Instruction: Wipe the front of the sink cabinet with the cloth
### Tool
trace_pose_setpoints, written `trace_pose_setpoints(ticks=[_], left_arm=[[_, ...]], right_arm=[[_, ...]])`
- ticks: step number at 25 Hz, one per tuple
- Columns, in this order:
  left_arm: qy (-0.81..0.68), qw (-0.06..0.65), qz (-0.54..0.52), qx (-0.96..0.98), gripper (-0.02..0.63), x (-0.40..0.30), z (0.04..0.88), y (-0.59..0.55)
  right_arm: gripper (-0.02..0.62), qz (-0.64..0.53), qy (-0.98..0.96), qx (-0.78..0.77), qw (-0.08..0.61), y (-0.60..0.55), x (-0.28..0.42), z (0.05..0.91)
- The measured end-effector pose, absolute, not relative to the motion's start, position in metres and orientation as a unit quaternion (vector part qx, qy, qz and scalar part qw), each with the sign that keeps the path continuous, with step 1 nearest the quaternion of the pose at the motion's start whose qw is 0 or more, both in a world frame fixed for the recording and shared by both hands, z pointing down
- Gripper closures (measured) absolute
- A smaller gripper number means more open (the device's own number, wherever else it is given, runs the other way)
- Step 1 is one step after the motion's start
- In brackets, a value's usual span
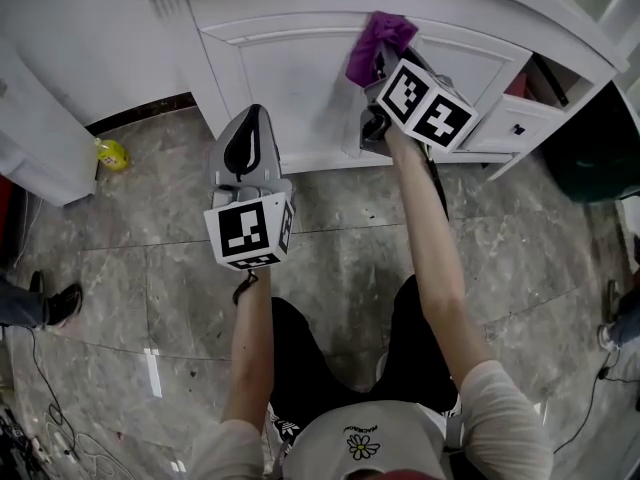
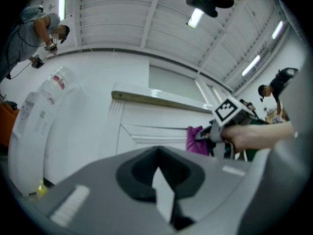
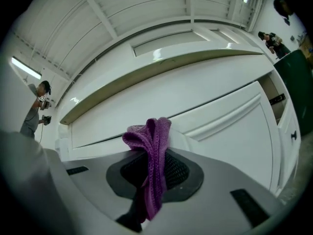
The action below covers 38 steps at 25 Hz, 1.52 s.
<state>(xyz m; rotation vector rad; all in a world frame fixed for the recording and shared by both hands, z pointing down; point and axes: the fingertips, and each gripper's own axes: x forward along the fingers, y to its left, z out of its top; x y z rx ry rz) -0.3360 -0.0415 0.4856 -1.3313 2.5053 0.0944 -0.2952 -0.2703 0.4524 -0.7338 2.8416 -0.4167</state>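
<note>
The white sink cabinet [image 1: 290, 68] fills the top of the head view. A purple cloth [image 1: 378, 40] is pressed against the upper part of its panelled door, and my right gripper [image 1: 376, 70] is shut on it. In the right gripper view the cloth [image 3: 152, 160] hangs bunched out of the closed jaws, close to the door panel [image 3: 220, 102]. My left gripper [image 1: 250, 123] is shut with nothing in it and hangs lower and to the left, short of the cabinet's bottom edge. Its own view shows the closed jaws [image 2: 164, 192], the cabinet [image 2: 146, 116] and the cloth [image 2: 195, 140].
A yellow object [image 1: 112, 154] lies on the tiled floor by a white unit [image 1: 40, 138] at the left. Right of the door, a drawer front [image 1: 520, 126] stands out and a dark green bin [image 1: 600, 158] sits beyond. A bystander's shoe [image 1: 60, 303] and cables [image 1: 40, 408] are at the lower left.
</note>
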Motion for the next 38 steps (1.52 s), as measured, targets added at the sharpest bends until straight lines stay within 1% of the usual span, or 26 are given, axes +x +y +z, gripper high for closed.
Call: trace_pose_setpoints(ticks=[8,12,15,18,23,26,32,38], left_arm=[[0.874,0.150,0.024,-0.462,0.601,-0.331,0.490,-0.042],[0.878,0.152,0.013,-0.453,0.601,-0.337,0.490,-0.028],[0.886,0.153,0.012,-0.438,0.601,-0.344,0.491,-0.010],[0.893,0.152,0.011,-0.423,0.601,-0.352,0.495,0.006],[0.903,0.145,0.005,-0.404,0.601,-0.364,0.504,0.034],[0.911,0.138,0.013,-0.389,0.601,-0.372,0.510,0.050],[0.909,0.122,0.039,-0.397,0.601,-0.371,0.516,0.050],[0.899,0.132,0.046,-0.416,0.601,-0.361,0.509,0.033]], right_arm=[[0.538,-0.123,0.959,-0.243,0.076,-0.270,-0.291,0.452],[0.540,-0.119,0.974,-0.176,0.080,-0.222,-0.300,0.443],[0.540,-0.118,0.984,-0.107,0.078,-0.170,-0.324,0.441],[0.540,-0.116,0.990,-0.061,0.058,-0.129,-0.359,0.453],[0.540,-0.135,0.990,-0.020,0.018,-0.087,-0.410,0.483],[0.540,-0.136,0.991,-0.013,0.002,-0.072,-0.430,0.496],[0.540,-0.125,0.992,-0.020,-0.006,-0.077,-0.437,0.502],[0.538,-0.114,0.989,-0.088,0.015,-0.137,-0.403,0.499]])
